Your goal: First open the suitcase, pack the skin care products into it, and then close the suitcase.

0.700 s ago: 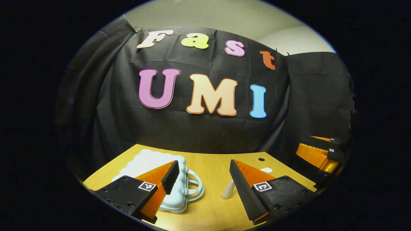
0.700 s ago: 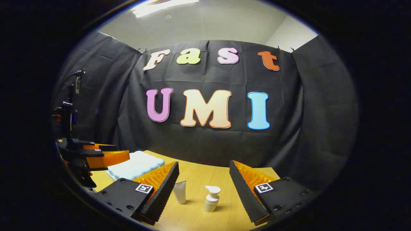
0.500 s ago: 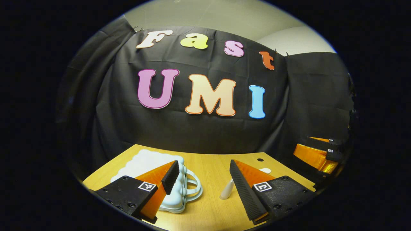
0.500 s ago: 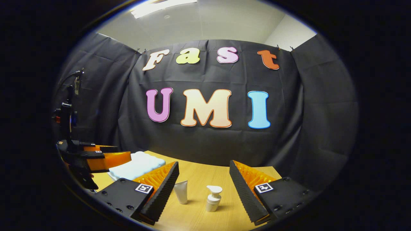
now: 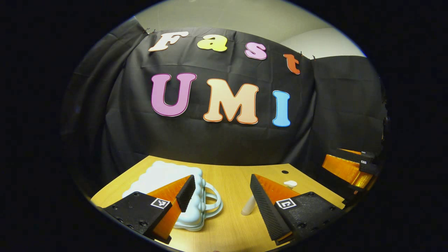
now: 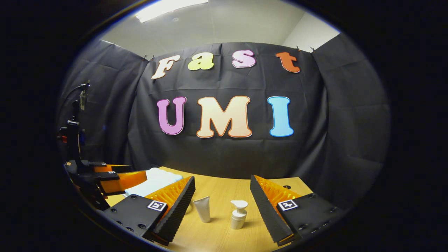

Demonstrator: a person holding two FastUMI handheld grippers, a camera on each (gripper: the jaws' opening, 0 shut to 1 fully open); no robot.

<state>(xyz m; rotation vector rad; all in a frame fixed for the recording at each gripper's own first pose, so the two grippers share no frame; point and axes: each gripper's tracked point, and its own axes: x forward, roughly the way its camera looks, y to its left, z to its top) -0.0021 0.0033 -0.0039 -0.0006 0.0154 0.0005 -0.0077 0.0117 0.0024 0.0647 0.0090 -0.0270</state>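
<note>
Pale blue plastic marks the suitcase (image 5: 164, 178), a small scalloped case lying flat and shut on the wooden table (image 5: 231, 178). In the left gripper view it is found at about 10 o'clock from the left gripper (image 5: 220, 190). Its handle (image 5: 212, 204) loops toward the open gap between the fingers, and its long axis runs away toward the booth wall. The left gripper is held spread, nothing between its jaws; one finger overlaps the case in the view, though contact cannot be judged.

The right gripper (image 6: 222, 192) is likewise spread and empty. Dead ahead at 12 o'clock, framed between its fingers, two products are seen standing upright and just apart: a white tube (image 6: 203, 209) and a pump bottle (image 6: 238, 214).

The left hand is judged nearer the case, so opening likely falls to it.

The handle's facing is given by the left gripper view; in the right gripper view the case appears edge-on at 10 o'clock, with both products in full.
</note>
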